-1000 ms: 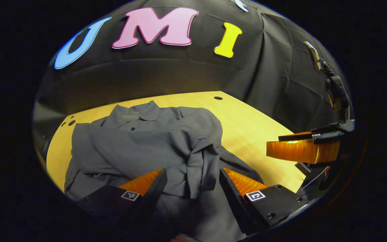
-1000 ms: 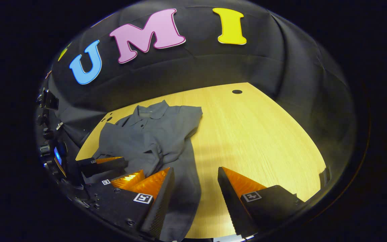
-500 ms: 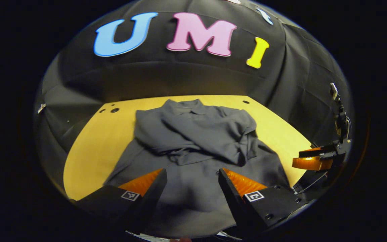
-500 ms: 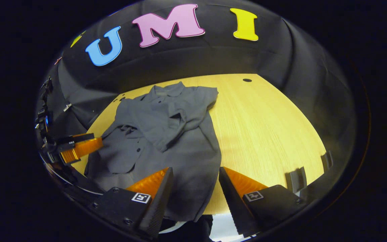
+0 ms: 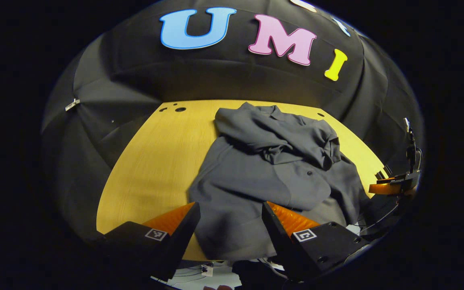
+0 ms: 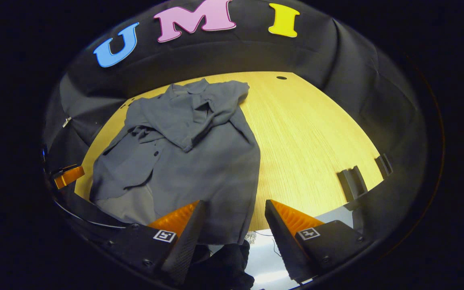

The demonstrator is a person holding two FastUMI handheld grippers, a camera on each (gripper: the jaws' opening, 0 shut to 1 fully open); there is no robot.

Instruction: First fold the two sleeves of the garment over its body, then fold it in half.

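A grey collared shirt [image 5: 272,169] lies on the yellow wooden table [image 5: 155,161], collar at the far side, hem at the near edge. Both sleeves lie bunched across its chest. In the right gripper view the shirt [image 6: 183,149] covers the table's left half. My left gripper [image 5: 228,225] is open above the hem's left corner, nothing between its fingers. My right gripper [image 6: 232,225] is open above the hem's right corner at the near table edge. The right gripper [image 5: 391,186] also appears at the far right of the left gripper view, and the left gripper [image 6: 67,175] at the far left of the right gripper view.
The table [image 6: 316,133] has bare wood to the right of the shirt and small holes [image 5: 179,109] near its far corners. Two dark brackets [image 6: 351,183] stand on its right near edge. Black cloth walls surround the table. Pale floor [image 6: 264,266] lies below the near edge.
Both grippers have pulled back from the shirt's chest toward the near table edge and risen; the sleeves stay folded over the body. Both grippers stay open.
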